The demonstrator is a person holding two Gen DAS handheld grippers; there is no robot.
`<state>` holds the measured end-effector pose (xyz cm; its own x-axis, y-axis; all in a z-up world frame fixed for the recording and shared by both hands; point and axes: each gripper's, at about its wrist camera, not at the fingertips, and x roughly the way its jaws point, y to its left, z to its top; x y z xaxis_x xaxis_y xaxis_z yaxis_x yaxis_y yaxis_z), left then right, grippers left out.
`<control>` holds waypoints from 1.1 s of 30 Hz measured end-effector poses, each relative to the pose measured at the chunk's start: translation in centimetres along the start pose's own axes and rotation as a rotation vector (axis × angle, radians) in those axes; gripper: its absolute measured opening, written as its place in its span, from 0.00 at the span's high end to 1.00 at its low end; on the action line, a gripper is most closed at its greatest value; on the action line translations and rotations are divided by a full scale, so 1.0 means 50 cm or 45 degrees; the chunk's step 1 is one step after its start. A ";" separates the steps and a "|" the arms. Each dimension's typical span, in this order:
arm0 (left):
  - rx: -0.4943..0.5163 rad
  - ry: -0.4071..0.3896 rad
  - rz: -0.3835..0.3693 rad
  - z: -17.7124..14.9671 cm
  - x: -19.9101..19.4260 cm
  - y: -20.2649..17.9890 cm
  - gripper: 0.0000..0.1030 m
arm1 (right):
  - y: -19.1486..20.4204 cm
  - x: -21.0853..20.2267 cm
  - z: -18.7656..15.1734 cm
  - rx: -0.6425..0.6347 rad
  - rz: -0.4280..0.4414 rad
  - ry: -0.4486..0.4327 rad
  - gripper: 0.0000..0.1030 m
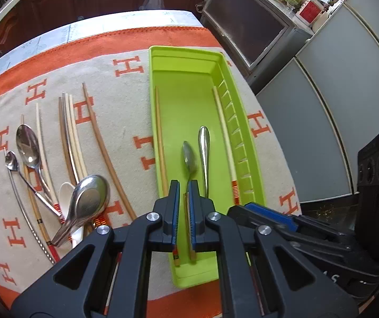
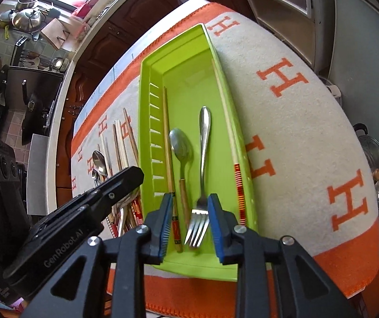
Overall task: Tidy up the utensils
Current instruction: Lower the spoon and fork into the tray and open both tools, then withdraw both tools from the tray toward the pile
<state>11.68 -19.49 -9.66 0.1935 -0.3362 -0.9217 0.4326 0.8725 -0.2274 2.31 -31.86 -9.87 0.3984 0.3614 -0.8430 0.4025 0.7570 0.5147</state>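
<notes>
Utensils lie in two groups in the left wrist view. A green tray [image 1: 189, 79] stands on the surface, which is covered by a beige cloth [image 1: 125, 122] with orange H letters. Inside the tray are a wooden chopstick [image 1: 160, 137] along the left wall, a pale chopstick [image 1: 225, 132] along the slotted right wall, a wood-handled spoon [image 1: 190, 156] and a metal fork handle [image 1: 204, 148] between them. The left tool [image 1: 183, 193] is above the near end of the tray with its blue pads nearly closed; the spoon's stem appears in the narrow gap, but I cannot tell if the pads grip it. Left of the tray, on the cloth, lie loose chopsticks [image 1: 70, 132], a large steel spoon [image 1: 29, 148], a small spoon [image 1: 12, 160] and a steel ladle spoon [image 1: 88, 198] over a white one. The right tool shows just beside at the right.

From the right wrist view, the right tool [image 2: 188, 206] is released, its jaws wide apart over the near end of the tray [image 2: 147, 122]. The fork [image 2: 201, 175] lies between the pads, tines toward the camera, not touched by them. The wood-handled spoon [image 2: 181, 148] lies just beside it, bowl away.
</notes>
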 end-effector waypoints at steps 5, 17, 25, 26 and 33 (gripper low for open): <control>0.018 -0.019 0.042 -0.034 -0.030 0.011 0.96 | 0.019 -0.011 -0.019 -0.072 -0.050 -0.040 0.74; 0.016 -0.092 0.162 -0.125 -0.134 0.088 0.84 | 0.078 -0.031 -0.075 -0.240 -0.169 -0.144 0.72; -0.017 -0.173 0.222 -0.163 -0.194 0.128 0.61 | 0.150 -0.058 -0.120 -0.397 -0.246 -0.248 0.58; -0.019 -0.187 0.230 -0.169 -0.203 0.132 0.61 | 0.160 -0.063 -0.128 -0.420 -0.250 -0.263 0.58; -0.056 -0.235 0.271 -0.201 -0.246 0.165 0.61 | 0.206 -0.086 -0.168 -0.505 -0.266 -0.343 0.58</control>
<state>4.03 -4.60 -3.35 0.4346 -0.1992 -0.8783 0.3274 0.9435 -0.0520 -2.18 -21.04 -2.25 0.5617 0.0672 -0.8246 0.1741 0.9648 0.1972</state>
